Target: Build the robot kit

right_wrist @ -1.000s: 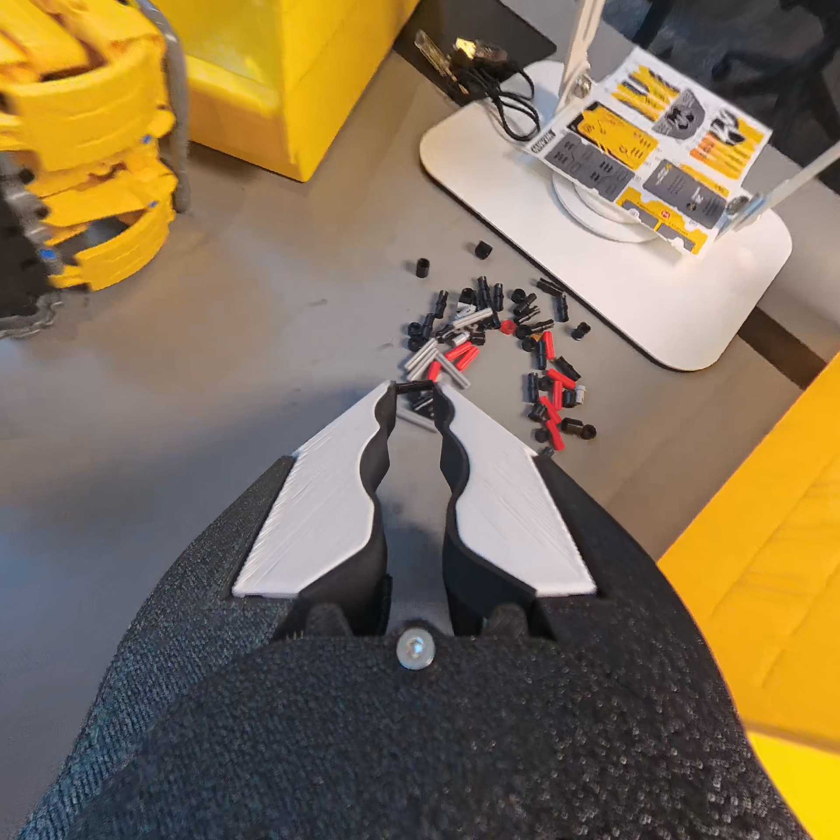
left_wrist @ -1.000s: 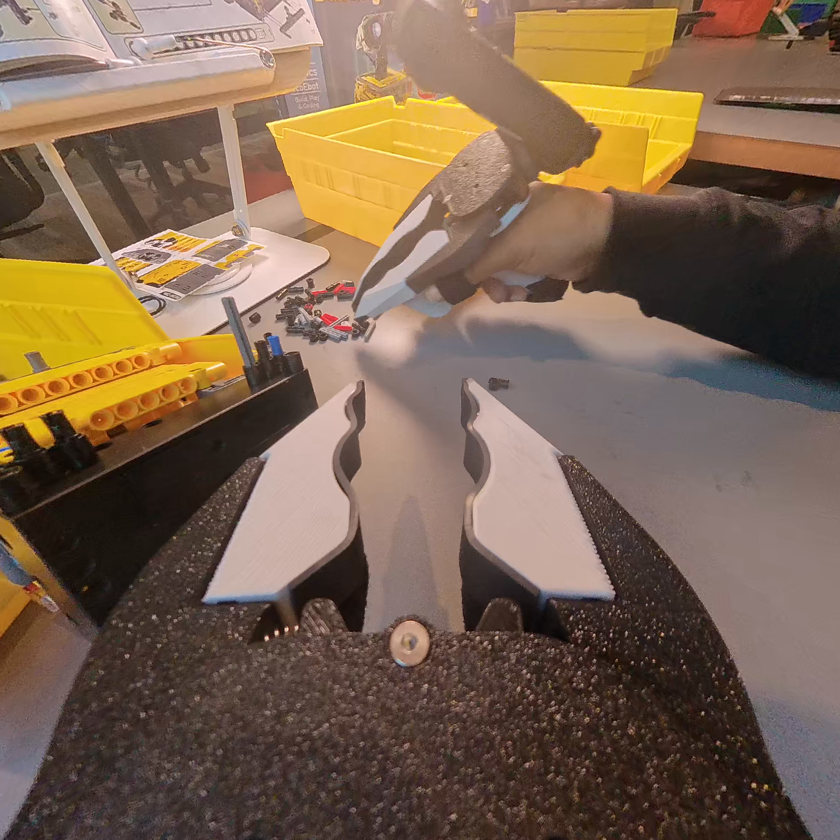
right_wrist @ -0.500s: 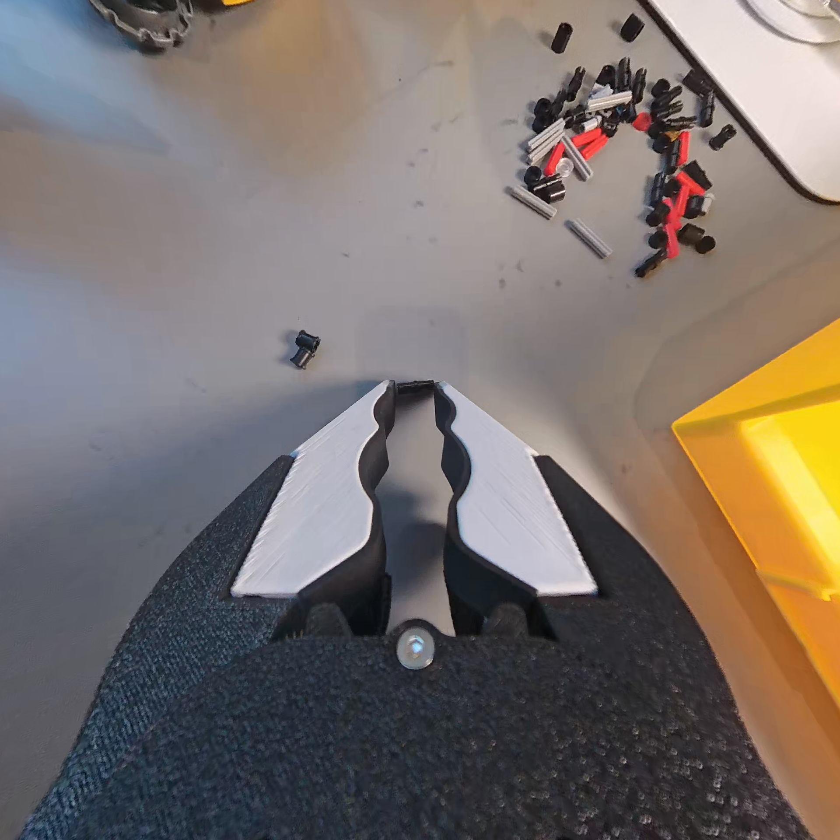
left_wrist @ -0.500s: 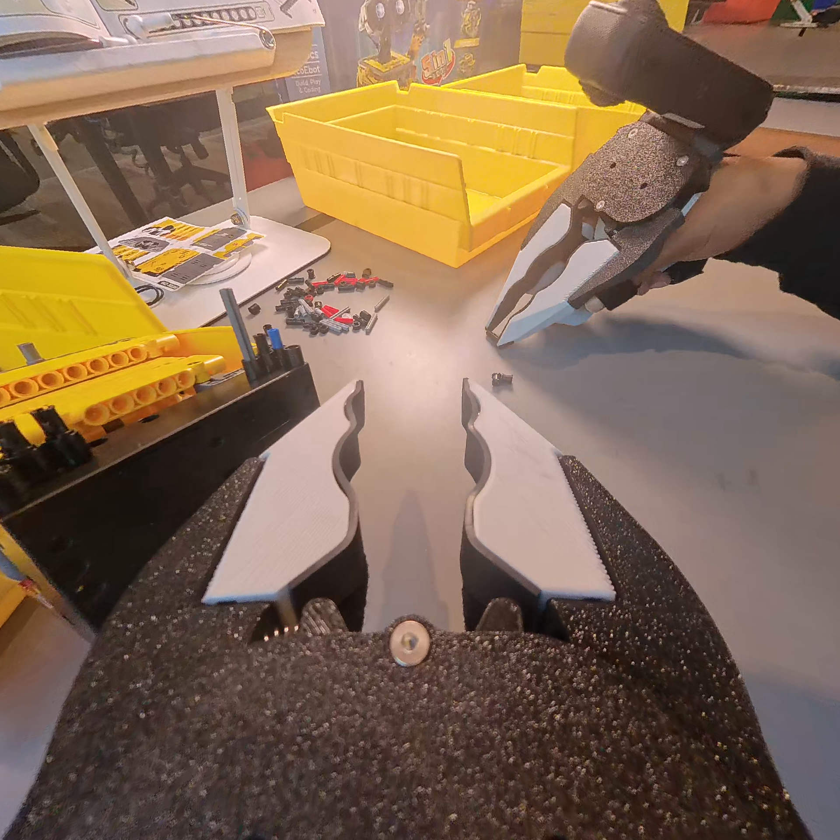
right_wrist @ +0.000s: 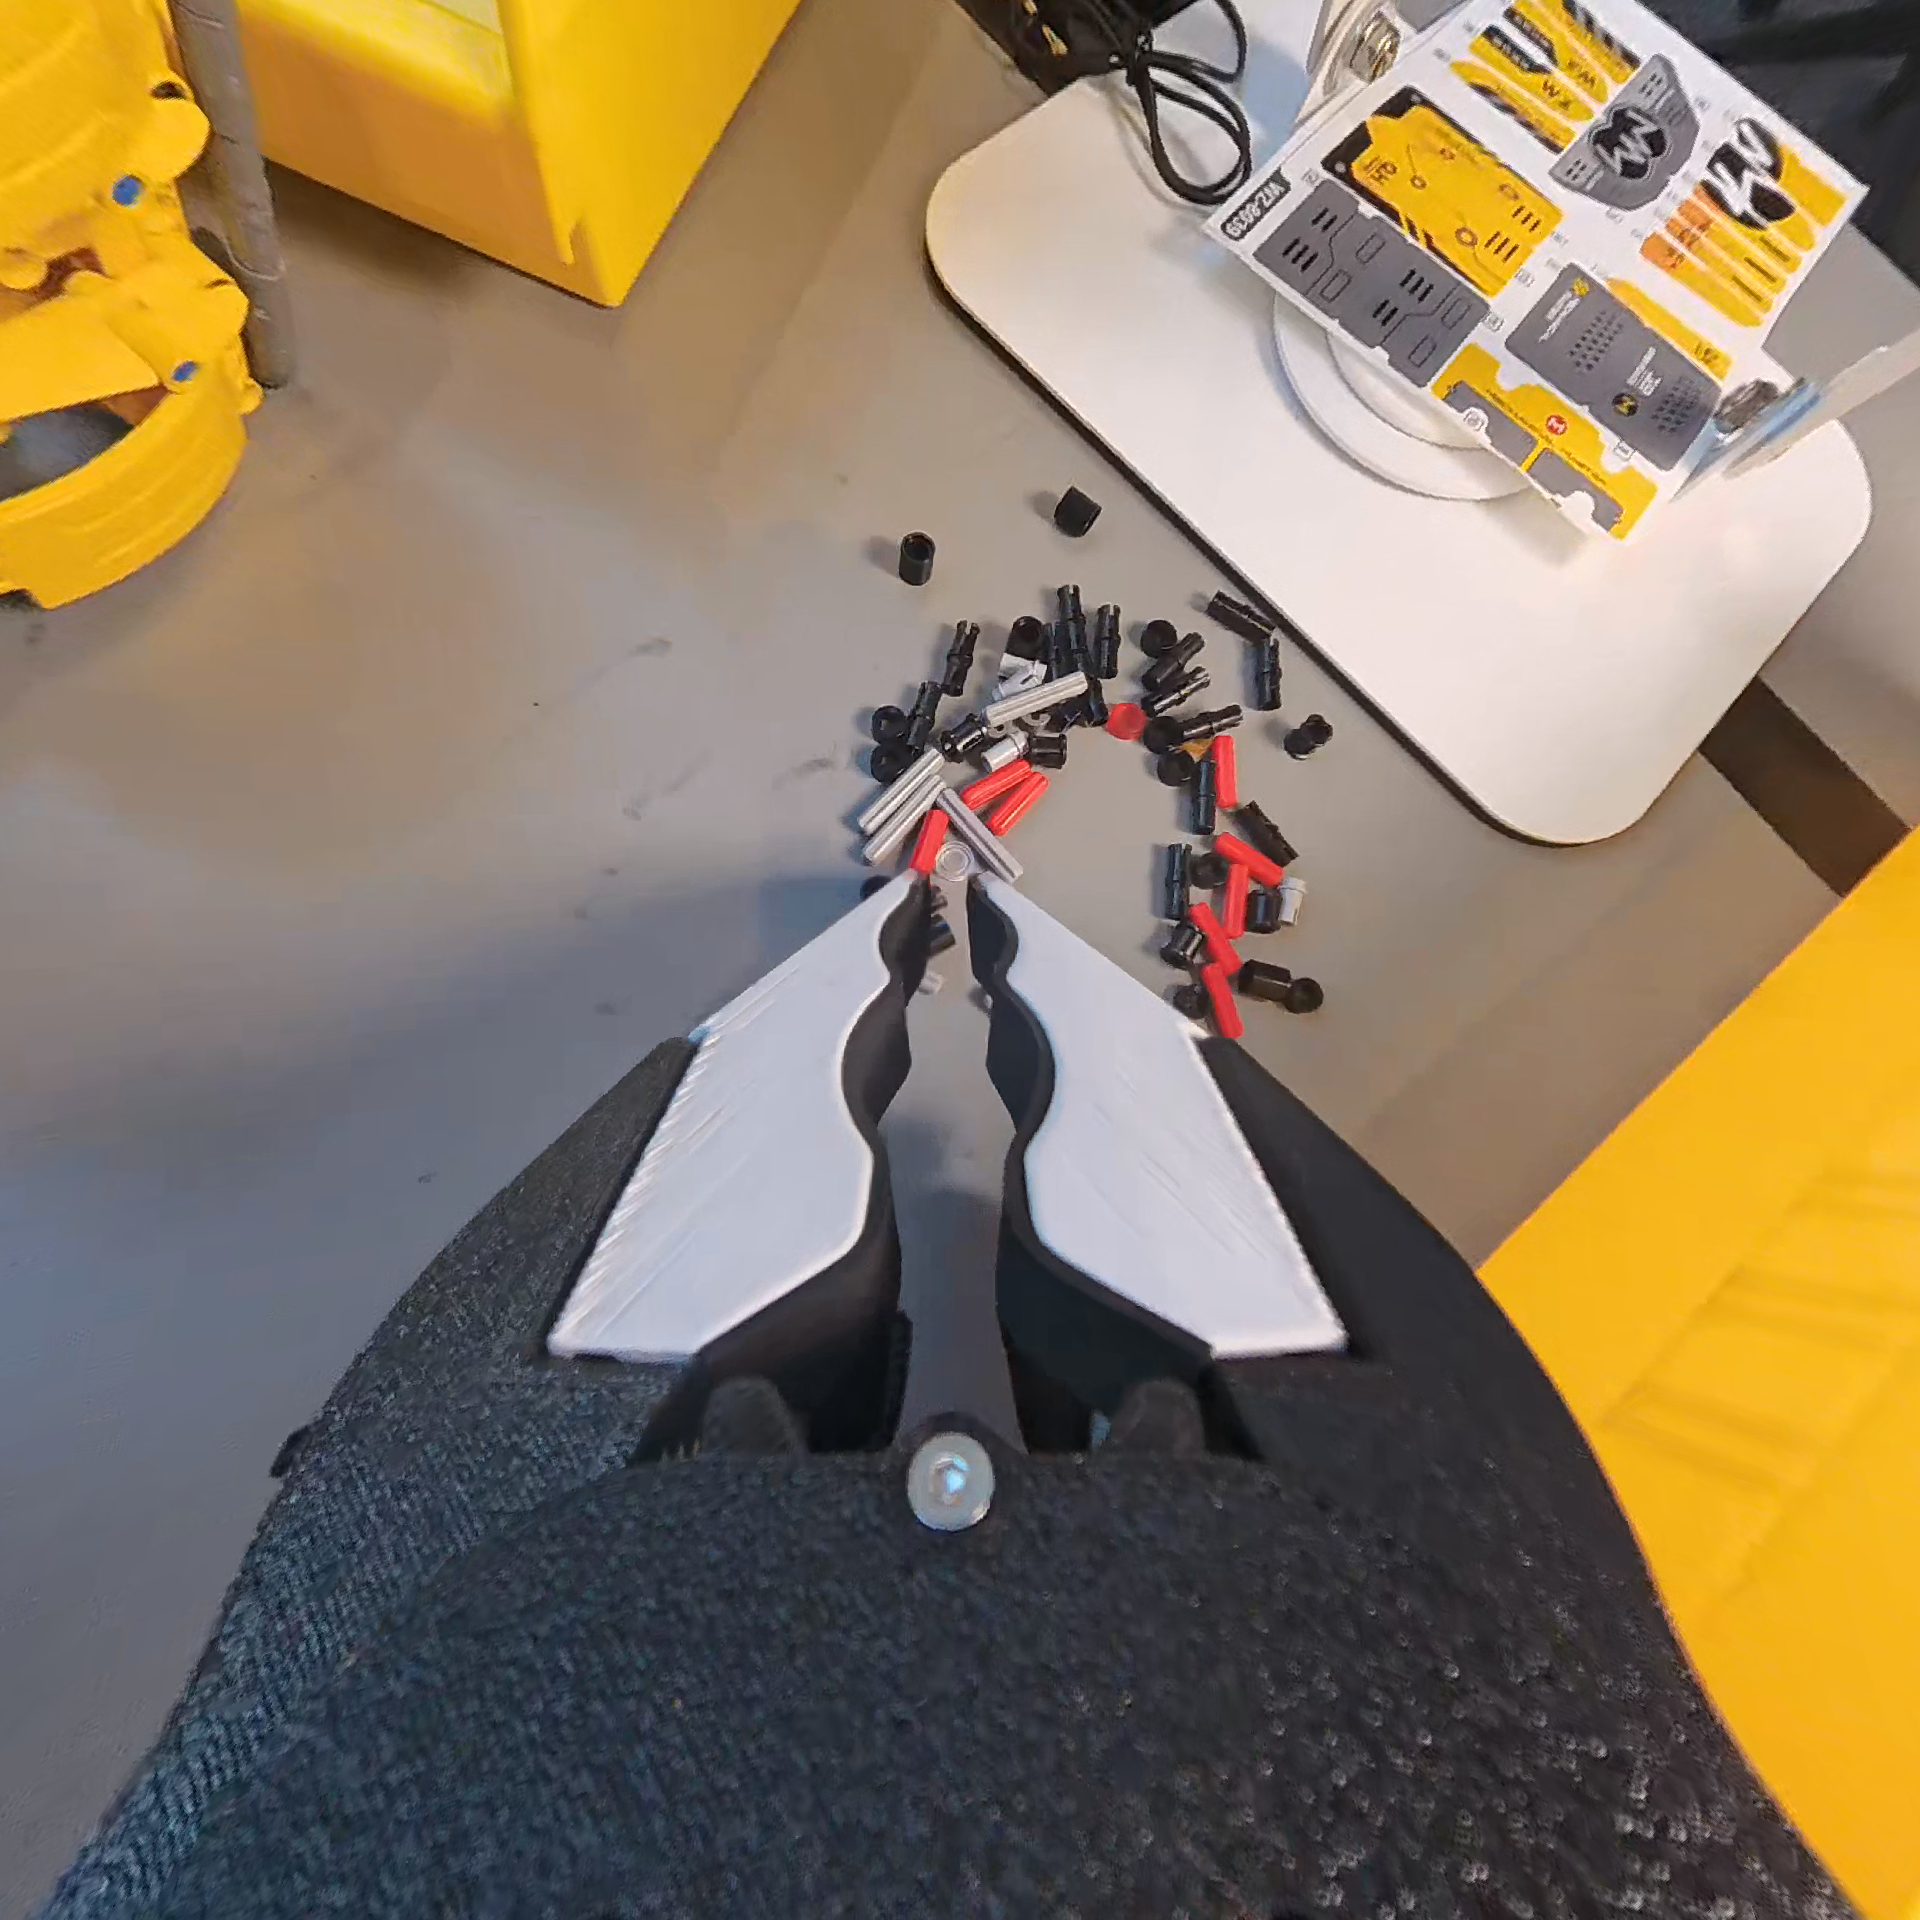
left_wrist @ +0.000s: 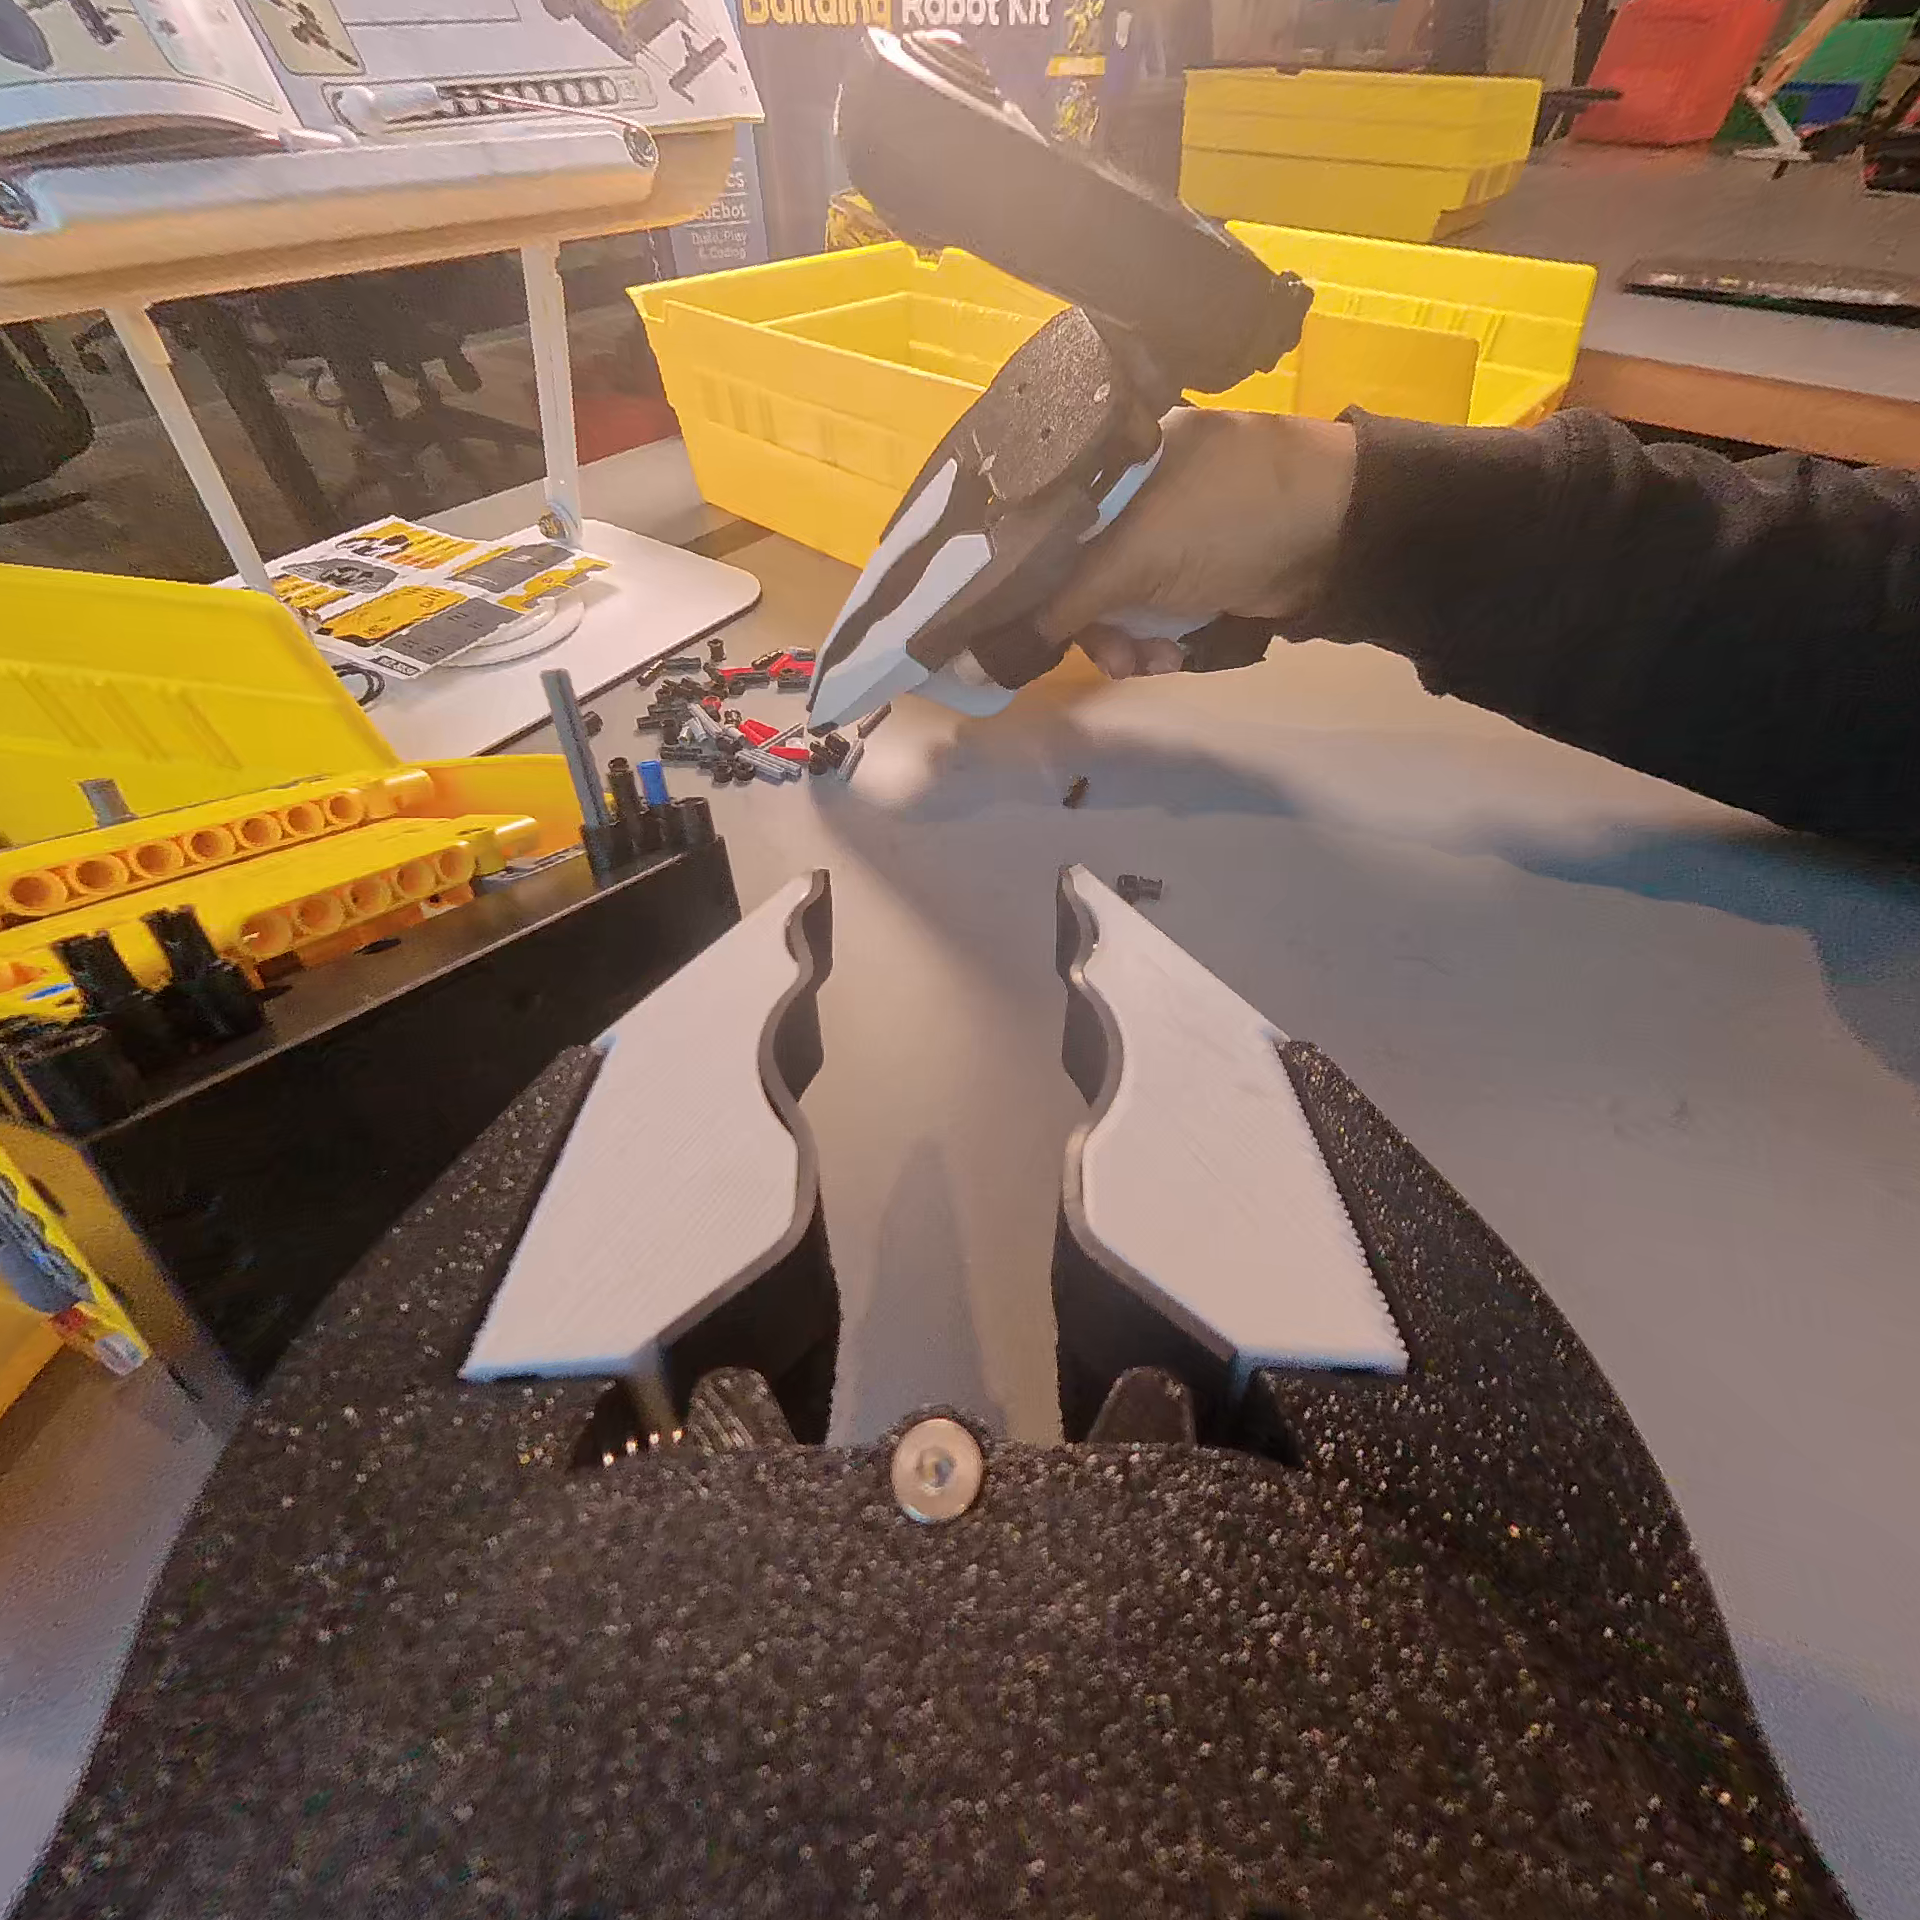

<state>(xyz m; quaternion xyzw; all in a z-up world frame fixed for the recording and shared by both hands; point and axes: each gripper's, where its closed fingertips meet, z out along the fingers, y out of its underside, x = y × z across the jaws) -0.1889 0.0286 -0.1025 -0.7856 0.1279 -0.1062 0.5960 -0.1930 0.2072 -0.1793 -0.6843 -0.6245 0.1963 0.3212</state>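
A pile of small black, red and grey pins and axles [right_wrist: 1091, 769] lies on the grey table; it also shows in the left wrist view [left_wrist: 738, 727]. My right gripper [right_wrist: 943, 883] points down at the near edge of the pile, jaws a narrow gap apart, with nothing visibly clamped; it also shows in the left wrist view [left_wrist: 826, 717], held by a hand. My left gripper [left_wrist: 945, 878] is open and empty, low over bare table. Two loose black pins [left_wrist: 1075, 792] [left_wrist: 1140, 886] lie just beyond its right fingertip.
A yellow and black beam model [left_wrist: 260, 862] stands close to the left of my left gripper, and part of a yellow model [right_wrist: 104, 312] shows elsewhere. Yellow bins [left_wrist: 831, 416] stand behind the pile. A white stand base [right_wrist: 1351, 644] carries a sticker sheet [right_wrist: 1538, 270].
My right gripper carried a black pin from the pile towards the left gripper, let it go on the table beside another pin, and has moved back to the pile. The left gripper has not moved.
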